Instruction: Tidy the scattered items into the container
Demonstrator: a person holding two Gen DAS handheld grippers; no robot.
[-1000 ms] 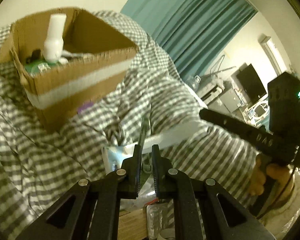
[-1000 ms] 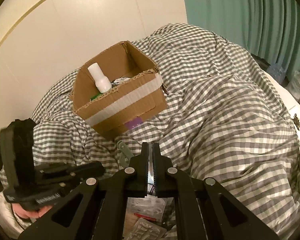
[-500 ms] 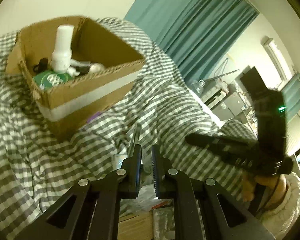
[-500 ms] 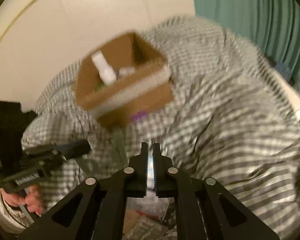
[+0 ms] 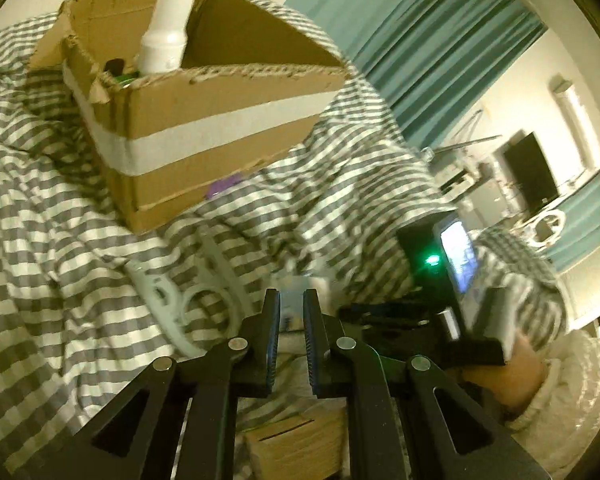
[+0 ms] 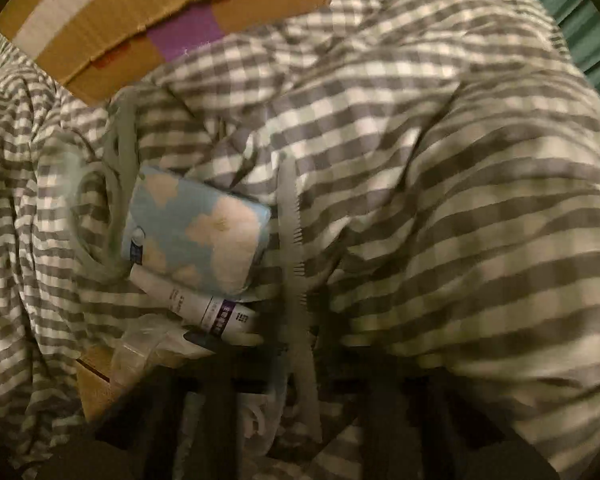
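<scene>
A cardboard box point(image 5: 204, 120) with a white tape band sits on the checked duvet; a white bottle point(image 5: 166, 28) stands in it. Its lower wall shows in the right wrist view point(image 6: 140, 12). My left gripper point(image 5: 291, 320) hovers low over the pile, jaws a narrow gap apart, nothing in them. My right gripper point(image 6: 300, 360) is dark and blurred, down among the items beside a grey comb point(image 6: 296, 264); its jaws cannot be made out. A blue cloud-print tissue pack point(image 6: 198, 228), a white tube with a purple band point(image 6: 204, 308) and grey-green scissors point(image 6: 112, 184) lie in front of it.
The scissors' handles also show in the left wrist view point(image 5: 188, 304). A small brown box point(image 5: 296, 440) and clear plastic wrap point(image 6: 148, 340) lie at the near edge. The right hand unit point(image 5: 452, 280) is just right of my left gripper. Curtains and furniture stand behind.
Both grippers have dropped and moved forward toward the pile. The right one has plunged close to the tissue pack and comb. The box now looms nearer in both views.
</scene>
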